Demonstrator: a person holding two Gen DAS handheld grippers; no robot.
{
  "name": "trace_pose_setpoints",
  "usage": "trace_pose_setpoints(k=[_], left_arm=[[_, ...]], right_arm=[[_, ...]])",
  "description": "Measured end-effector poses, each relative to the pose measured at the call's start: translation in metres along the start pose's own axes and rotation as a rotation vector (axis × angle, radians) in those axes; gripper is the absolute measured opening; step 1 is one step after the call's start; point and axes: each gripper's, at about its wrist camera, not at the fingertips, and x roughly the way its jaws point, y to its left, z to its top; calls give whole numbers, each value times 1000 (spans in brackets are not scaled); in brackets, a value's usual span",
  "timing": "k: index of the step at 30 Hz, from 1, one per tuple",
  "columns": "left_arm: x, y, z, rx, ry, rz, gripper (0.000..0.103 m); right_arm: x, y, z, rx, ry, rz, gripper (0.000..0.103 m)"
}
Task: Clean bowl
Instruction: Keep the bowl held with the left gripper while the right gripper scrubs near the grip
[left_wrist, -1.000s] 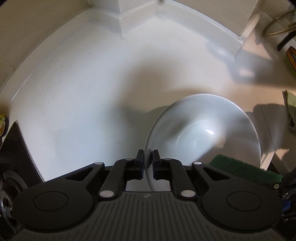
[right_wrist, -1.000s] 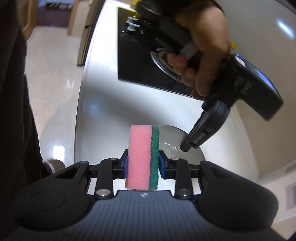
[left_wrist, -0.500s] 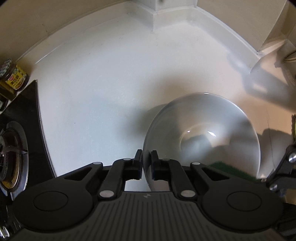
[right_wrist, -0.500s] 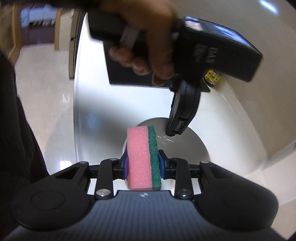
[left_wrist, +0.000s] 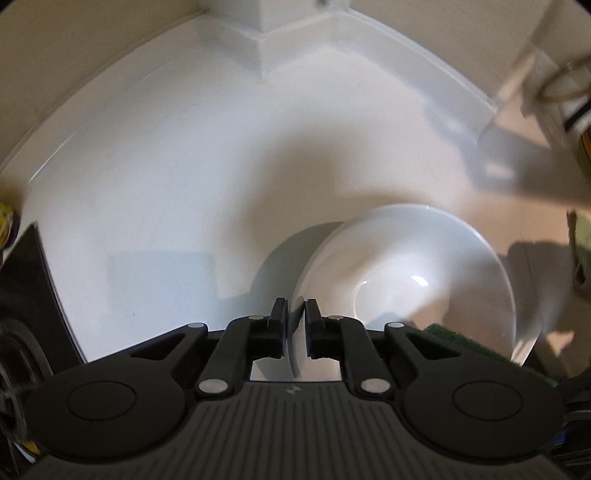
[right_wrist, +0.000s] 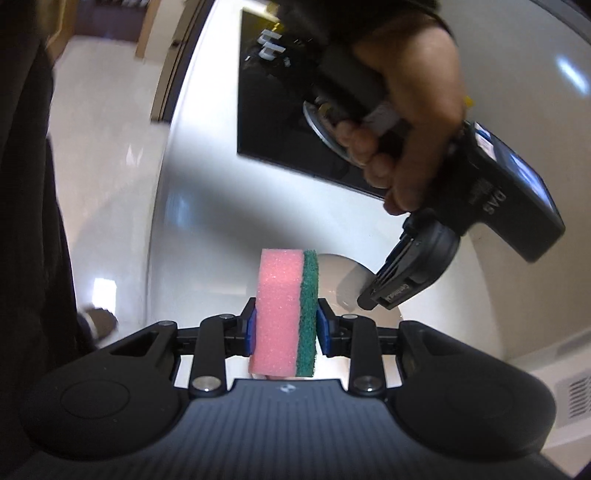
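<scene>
Here, the white bowl (left_wrist: 406, 280) is sitting on the pale counter (left_wrist: 184, 177), just ahead of my left hand-held gripper (left_wrist: 294, 317). Its jaws have just been opening: the bowl's near rim is standing between the pads with a sliver of gap either side, so I am not pinching it. Bowl is looking like glazed ceramic: stiff, slick, chippable, some weight to it. The thin rim is the only purchase, and I am judging it will slip unless clamped squarely. My right hand-held gripper (right_wrist: 286, 325) is clamping the sponge (right_wrist: 284, 314), soft pink foam with a green scouring face, which is squashing a little under the pads. Nearby: black hob (right_wrist: 280, 110) to one side, a jar (left_wrist: 5, 229) by it, a cloth (left_wrist: 581, 254) at the far edge. Nothing is blocking the bowl's inside
</scene>
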Motion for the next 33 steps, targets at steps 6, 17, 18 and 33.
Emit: trace_pose_setpoints(k=[6, 17, 18, 33], left_arm=[[-23, -7, -38, -120, -57, 13, 16], [7, -11, -54, -213, -34, 6, 14], [5, -9, -55, -199, -40, 12, 11], [27, -6, -1, 33, 25, 9, 11]], right_arm=[[-8, -8, -14, 38, 5, 10, 27], [1, -20, -13, 129, 12, 9, 27], [1, -22, -13, 137, 11, 13, 27], [10, -17, -11, -7, 36, 36, 27]])
